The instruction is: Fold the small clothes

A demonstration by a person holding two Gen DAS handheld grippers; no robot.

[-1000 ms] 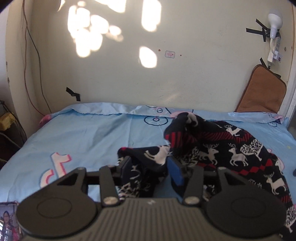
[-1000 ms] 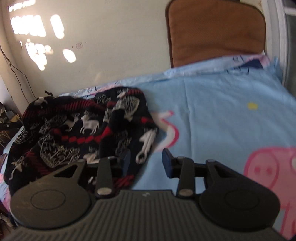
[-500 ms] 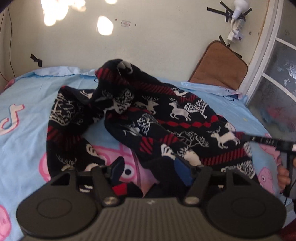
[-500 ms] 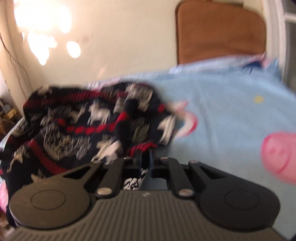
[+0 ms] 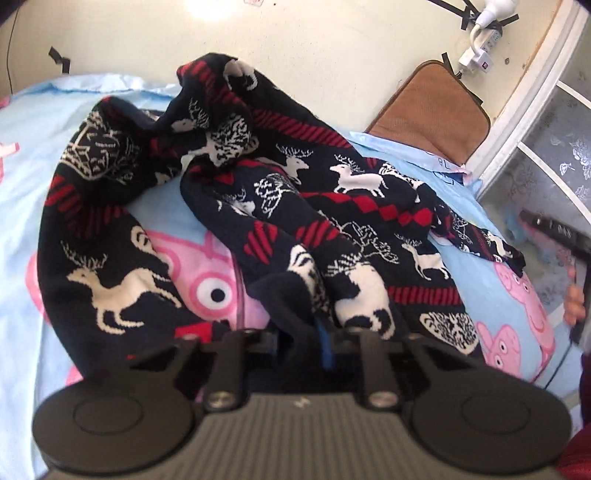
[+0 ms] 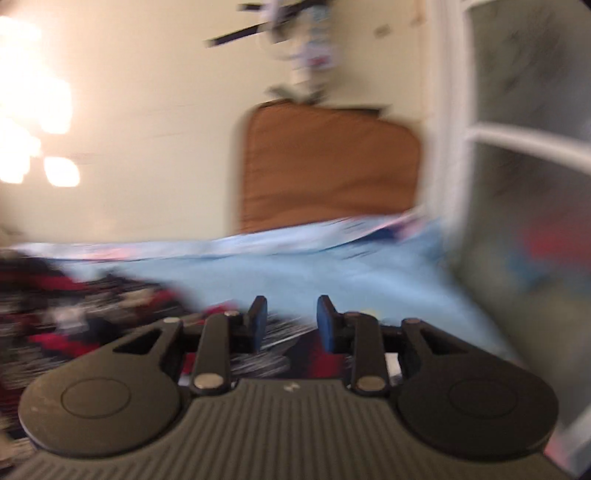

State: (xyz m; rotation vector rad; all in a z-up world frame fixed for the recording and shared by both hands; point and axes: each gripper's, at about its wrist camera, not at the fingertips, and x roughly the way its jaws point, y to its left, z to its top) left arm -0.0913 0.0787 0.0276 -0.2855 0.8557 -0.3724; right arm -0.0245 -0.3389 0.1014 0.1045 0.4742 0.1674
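A dark navy sweater [image 5: 332, 192] with white reindeer and red stripes lies crumpled on the light blue cartoon bed sheet [image 5: 22, 155]. My left gripper [image 5: 314, 332] is at the sweater's near edge. Its jaws are closing, and a bunched fold of the knit is pinched between the pads. In the blurred right wrist view, my right gripper [image 6: 290, 319] has its jaws opening, with a gap between the blue pads [image 6: 258, 317] and nothing pinched. The sweater [image 6: 74, 317] lies below and to its left. The right gripper's tip also shows at the right edge of the left wrist view.
A brown cushion [image 5: 432, 110] leans on the cream wall at the head of the bed. A white-framed glass panel [image 5: 535, 110] borders the bed's right side. A power strip [image 5: 484, 22] hangs on the wall. A person's hand [image 5: 574, 299] shows at the right edge.
My left gripper went from open over the sweater to closed on its near fold. My right gripper, shut on the hem half a second ago, has opened, lifted and swung right.
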